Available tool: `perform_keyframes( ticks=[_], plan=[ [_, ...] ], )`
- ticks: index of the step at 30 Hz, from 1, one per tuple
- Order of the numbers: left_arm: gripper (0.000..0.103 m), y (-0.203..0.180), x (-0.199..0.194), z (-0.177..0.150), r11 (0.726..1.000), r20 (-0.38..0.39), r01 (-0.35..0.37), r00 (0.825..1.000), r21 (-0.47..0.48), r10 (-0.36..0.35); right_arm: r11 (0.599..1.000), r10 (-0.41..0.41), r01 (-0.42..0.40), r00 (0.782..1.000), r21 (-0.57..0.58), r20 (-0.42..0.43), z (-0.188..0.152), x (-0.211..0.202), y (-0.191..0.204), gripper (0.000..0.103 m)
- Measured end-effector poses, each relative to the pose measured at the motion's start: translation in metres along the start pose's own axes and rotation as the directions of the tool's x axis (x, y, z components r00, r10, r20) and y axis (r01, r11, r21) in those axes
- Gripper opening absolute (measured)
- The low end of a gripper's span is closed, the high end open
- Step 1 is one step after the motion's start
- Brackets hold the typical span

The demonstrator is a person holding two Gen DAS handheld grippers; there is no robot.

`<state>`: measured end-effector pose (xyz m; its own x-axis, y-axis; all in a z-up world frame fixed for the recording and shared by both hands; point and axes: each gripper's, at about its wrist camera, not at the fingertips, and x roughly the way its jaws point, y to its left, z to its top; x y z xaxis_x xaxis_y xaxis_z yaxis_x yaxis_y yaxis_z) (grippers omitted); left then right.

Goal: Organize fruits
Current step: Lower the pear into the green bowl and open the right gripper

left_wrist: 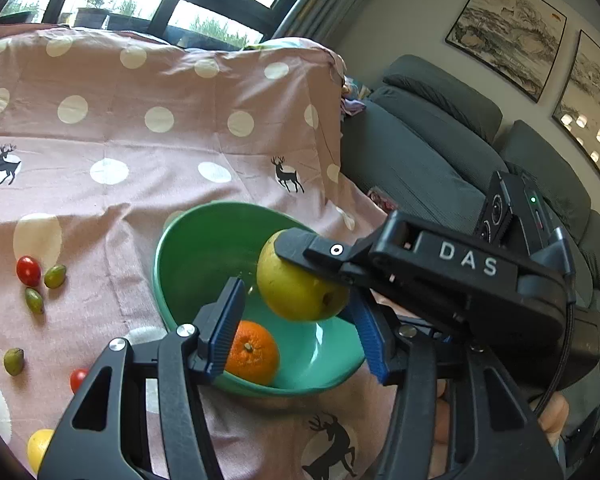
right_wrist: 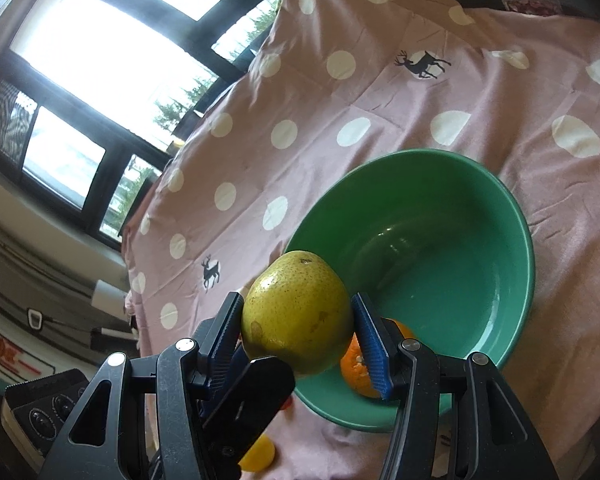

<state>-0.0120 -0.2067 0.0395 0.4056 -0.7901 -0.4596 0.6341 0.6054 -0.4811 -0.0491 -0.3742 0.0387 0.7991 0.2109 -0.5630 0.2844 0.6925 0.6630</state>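
Fingers of the right gripper [right_wrist: 298,330] clamp a yellow-green pear [right_wrist: 298,316] above the green bowl [right_wrist: 512,216]. Left gripper [left_wrist: 296,326] fingers stand apart, empty, over the bowl, with an orange [left_wrist: 252,352] at six o'clock inside it.

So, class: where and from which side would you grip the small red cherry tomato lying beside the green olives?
Grip the small red cherry tomato across its round middle, from straight above; green olives crowd its right side, so close the tongs along the free direction.

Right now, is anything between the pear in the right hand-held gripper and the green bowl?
Nothing visible blocks it. The pear is clamped in the right hand-held gripper over the green bowl's near rim. Inside lies only an orange, at the near wall; the rest of the floor is bare.
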Motion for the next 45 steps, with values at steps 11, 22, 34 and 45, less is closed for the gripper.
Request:
perform_keyframes(
  ticks=[11, 22, 34, 45],
  plan=[
    [0.054, 0.0, -0.001, 0.0, 1.0, 0.001, -0.025, 1.0, 0.005, 0.025, 0.993, -0.1, 0.095, 0.993, 0.066, 0.069, 0.004, -0.012, -0.017, 0.057],
    [0.054, 0.006, -0.001, -0.001, 0.999, -0.013, -0.052, 0.999, -0.008, 0.051, 0.972, -0.212, 0.197, 0.971, 0.125, 0.113, 0.008, -0.018, -0.031, 0.057],
    [0.055, 0.013, -0.001, -0.002, 0.997, -0.026, -0.07, 0.997, -0.035, 0.069, 0.942, -0.32, 0.303, 0.94, 0.142, 0.117, 0.01, -0.016, -0.038, 0.057],
    [0.055, 0.016, -0.002, -0.002, 0.996, -0.038, -0.083, 0.996, -0.041, 0.082, 0.923, -0.381, 0.367, 0.915, 0.117, 0.129, 0.009, -0.012, -0.032, 0.057]
  ],
)
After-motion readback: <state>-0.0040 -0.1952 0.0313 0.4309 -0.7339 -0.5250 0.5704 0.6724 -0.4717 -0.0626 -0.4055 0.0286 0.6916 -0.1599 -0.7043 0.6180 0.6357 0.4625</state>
